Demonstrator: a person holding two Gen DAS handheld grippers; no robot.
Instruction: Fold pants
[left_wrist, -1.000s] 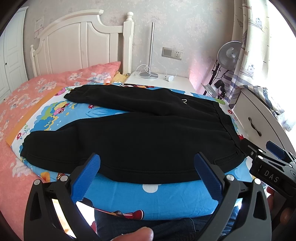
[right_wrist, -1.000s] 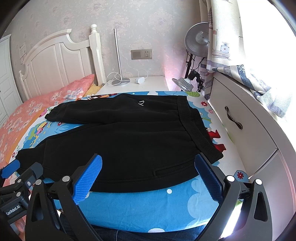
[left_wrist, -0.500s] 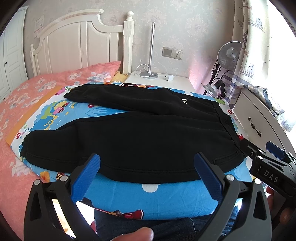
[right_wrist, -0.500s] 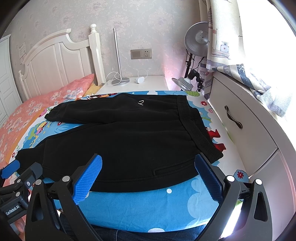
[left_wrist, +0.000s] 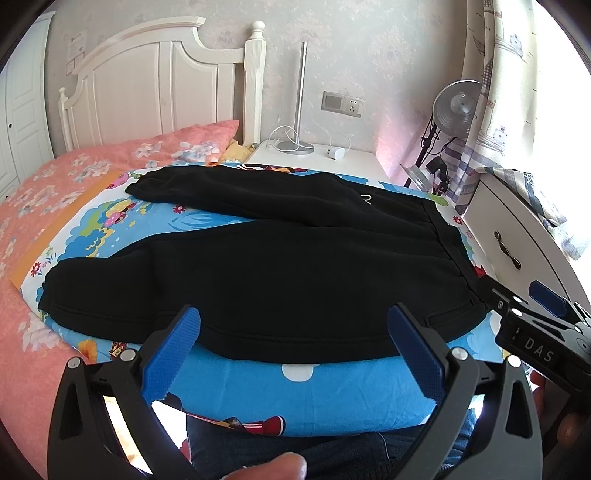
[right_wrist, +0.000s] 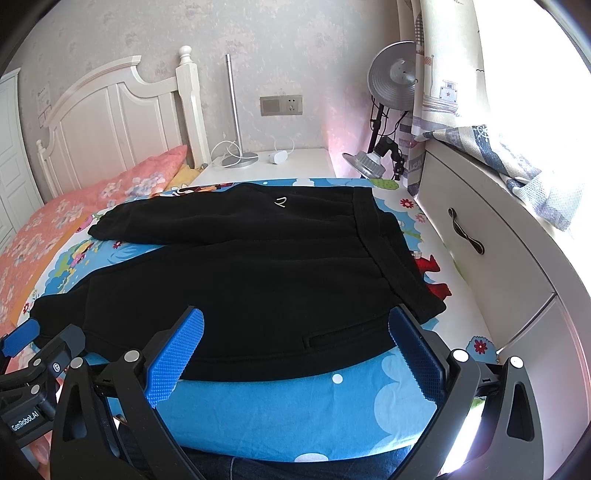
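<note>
Black pants (left_wrist: 280, 266) lie flat on the bright cartoon sheet (left_wrist: 317, 391) on the bed, waistband near the right edge, legs toward the left. The left gripper (left_wrist: 293, 349) and right gripper (right_wrist: 295, 349) hang wide apart over the near edge, holding nothing.

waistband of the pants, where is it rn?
In both views, the waistband is at the right end of the black pants, toward the white drawer cabinet, just beyond the open right gripper.

Both the left gripper (left_wrist: 293, 345) and right gripper (right_wrist: 295, 347) hover side by side with jaws spread wide, empty.
</note>
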